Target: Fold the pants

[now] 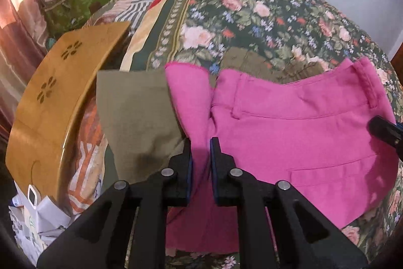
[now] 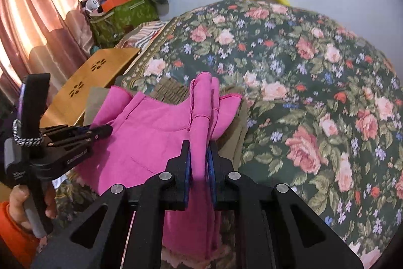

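Note:
Bright pink pants (image 1: pixel 289 122) are held up over a floral bedspread (image 1: pixel 252 11), waistband and pocket side facing the left wrist camera. My left gripper (image 1: pixel 201 145) is shut on a fold of the pink fabric. My right gripper (image 2: pixel 199 148) is shut on a bunched pink edge (image 2: pixel 201 102) that rises between its fingers. In the right wrist view the pants (image 2: pixel 151 132) stretch left to the left gripper (image 2: pixel 105 129). The right gripper's tip (image 1: pixel 385 130) shows at the right edge of the left wrist view.
Olive-khaki pants (image 1: pixel 136 112) lie flat on the bed under the pink ones. A wooden lap table (image 1: pixel 58 97) stands at the bed's left edge. A green bag with clutter (image 2: pixel 123 14) and pink curtains (image 2: pixel 37 17) are at the far left. A white wall is behind.

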{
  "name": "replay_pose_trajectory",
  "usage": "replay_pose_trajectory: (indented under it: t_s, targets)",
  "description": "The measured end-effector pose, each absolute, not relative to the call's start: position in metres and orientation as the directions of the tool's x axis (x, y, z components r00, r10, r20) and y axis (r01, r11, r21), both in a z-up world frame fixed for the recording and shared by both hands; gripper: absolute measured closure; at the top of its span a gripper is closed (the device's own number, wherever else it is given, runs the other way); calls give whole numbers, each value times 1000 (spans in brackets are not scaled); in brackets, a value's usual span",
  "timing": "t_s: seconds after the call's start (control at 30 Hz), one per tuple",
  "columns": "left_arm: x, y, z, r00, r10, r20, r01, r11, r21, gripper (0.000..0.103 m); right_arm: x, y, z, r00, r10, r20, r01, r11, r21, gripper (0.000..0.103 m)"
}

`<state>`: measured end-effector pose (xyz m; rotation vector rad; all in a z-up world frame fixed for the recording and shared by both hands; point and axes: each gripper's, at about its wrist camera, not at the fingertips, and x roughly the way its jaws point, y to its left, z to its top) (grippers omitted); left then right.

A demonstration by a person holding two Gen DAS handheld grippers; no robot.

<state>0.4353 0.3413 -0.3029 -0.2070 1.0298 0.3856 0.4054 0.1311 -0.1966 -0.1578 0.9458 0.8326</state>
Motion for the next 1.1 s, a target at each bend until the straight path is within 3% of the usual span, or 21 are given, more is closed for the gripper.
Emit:
replay_pose_trajectory:
  t_s: [0.17, 0.53, 0.8, 1.1]
  targets:
    - [423, 350, -300, 429, 215, -878, -411, 912, 22, 75, 401, 110, -194, 281, 562, -778, -669, 696, 261, 87]
    - [368, 321, -240, 464, 250, -850, -350, 933, 84, 75, 365, 58, -141, 346, 602, -720, -681, 689, 248, 87]
    - [301, 267, -127, 657, 206, -725, -305, 952, -6, 75, 295, 21, -49, 426, 725, -542, -746, 620, 243, 87]
    - [191, 188, -18, 840, 205, -502, -232, 973, 8, 75, 205, -33, 35, 491, 815, -308, -802, 561, 206, 87]
